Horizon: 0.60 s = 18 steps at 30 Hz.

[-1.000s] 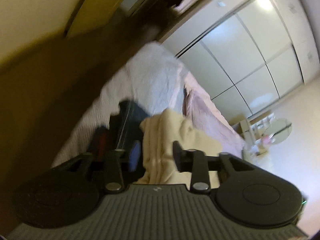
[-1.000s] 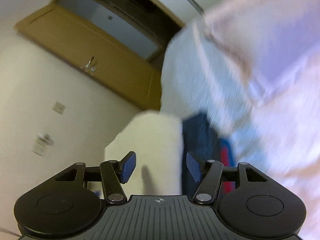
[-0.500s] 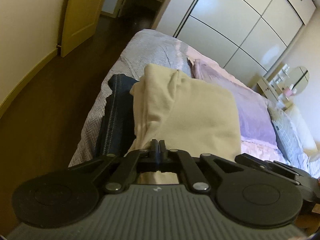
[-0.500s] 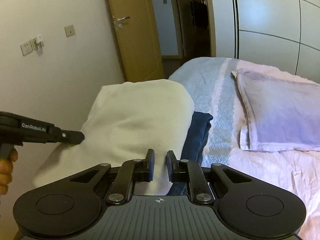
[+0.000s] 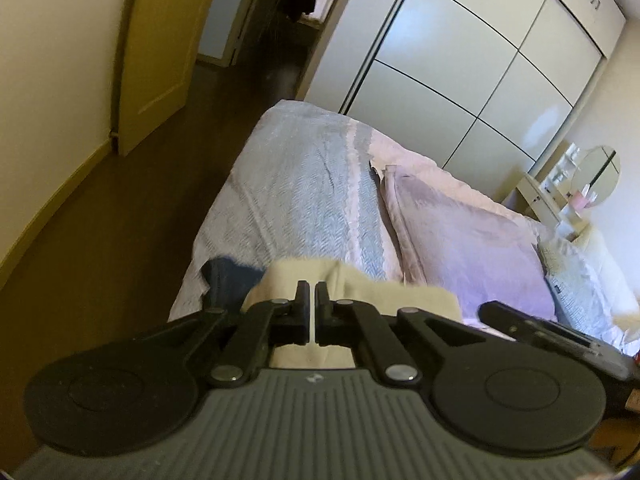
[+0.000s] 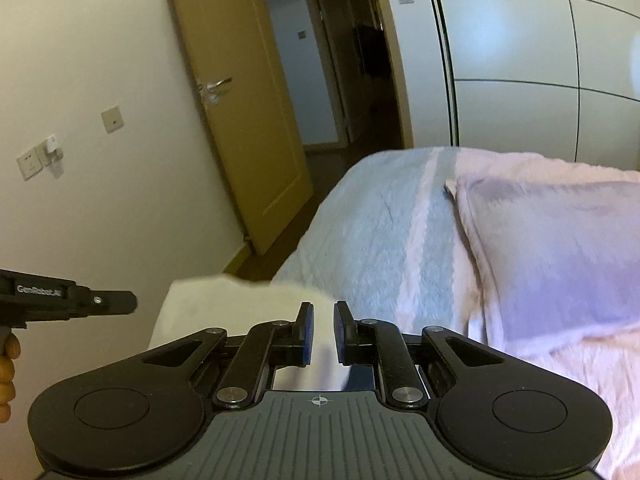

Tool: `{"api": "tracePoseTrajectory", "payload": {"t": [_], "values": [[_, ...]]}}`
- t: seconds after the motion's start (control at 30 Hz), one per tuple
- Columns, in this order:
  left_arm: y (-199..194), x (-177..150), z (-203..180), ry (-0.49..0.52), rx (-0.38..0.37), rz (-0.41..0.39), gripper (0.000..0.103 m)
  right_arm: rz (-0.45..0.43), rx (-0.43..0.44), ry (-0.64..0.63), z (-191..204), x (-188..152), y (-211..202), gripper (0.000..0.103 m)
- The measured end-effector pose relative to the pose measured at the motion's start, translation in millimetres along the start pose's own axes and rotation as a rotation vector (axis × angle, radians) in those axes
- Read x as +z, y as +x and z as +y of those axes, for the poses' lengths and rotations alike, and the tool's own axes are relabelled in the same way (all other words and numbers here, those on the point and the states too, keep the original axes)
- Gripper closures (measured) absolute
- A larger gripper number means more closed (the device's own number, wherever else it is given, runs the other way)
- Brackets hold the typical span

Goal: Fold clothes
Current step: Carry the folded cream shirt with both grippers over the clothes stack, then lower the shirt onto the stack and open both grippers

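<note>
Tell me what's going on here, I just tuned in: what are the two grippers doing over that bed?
A person is working a gripper in each hand. The left gripper and the right gripper each pinch an edge of a cream garment, holding it up above the bed. A dark blue denim piece lies on the bed's near corner, beside the cream one. A lilac pillow rests further along. No fold is visible yet.

On the bed, the pillow lies right; folded jeans sit at its near-left corner, the door beyond-left.
</note>
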<state>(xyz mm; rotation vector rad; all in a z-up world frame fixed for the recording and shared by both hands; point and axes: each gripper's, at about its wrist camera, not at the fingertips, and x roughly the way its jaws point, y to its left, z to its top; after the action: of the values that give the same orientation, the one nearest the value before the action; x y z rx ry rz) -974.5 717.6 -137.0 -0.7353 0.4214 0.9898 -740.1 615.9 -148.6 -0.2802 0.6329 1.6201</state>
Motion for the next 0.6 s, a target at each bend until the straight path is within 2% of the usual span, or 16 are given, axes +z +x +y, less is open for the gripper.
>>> {"api": "tracePoseTrajectory", "payload": {"t": [0.13, 0.23, 0.43, 0.5, 0.6], "values": [[47.8, -5.6, -1.1, -0.009, 0.095, 0.022, 0.103, 0.029, -0.027, -0.045, 3.8, -7.4, 34.9, 0.089], [70.1, -27.4, 10.7, -0.032, 0.105, -0.001, 0.103, 0.061, -0.035, -0.041, -0.5, -16.4, 51.9, 0.089], [66.6, -32.0, 24.2, -0.031, 0.066, -0.022, 0.102, 0.104, -0.013, -0.045, -5.7, -29.3, 67.8, 0.089], [65.2, -33.3, 28.7, -0.030, 0.053, -0.029, 0.103, 0.107, -0.007, -0.043, -5.5, -24.0, 67.1, 0.089], [39.6, -25.9, 23.1, -0.015, 0.039, -0.034, 0.103, 0.095, 0.010, 0.028, -12.9, -11.6, 52.6, 0.089]]}}
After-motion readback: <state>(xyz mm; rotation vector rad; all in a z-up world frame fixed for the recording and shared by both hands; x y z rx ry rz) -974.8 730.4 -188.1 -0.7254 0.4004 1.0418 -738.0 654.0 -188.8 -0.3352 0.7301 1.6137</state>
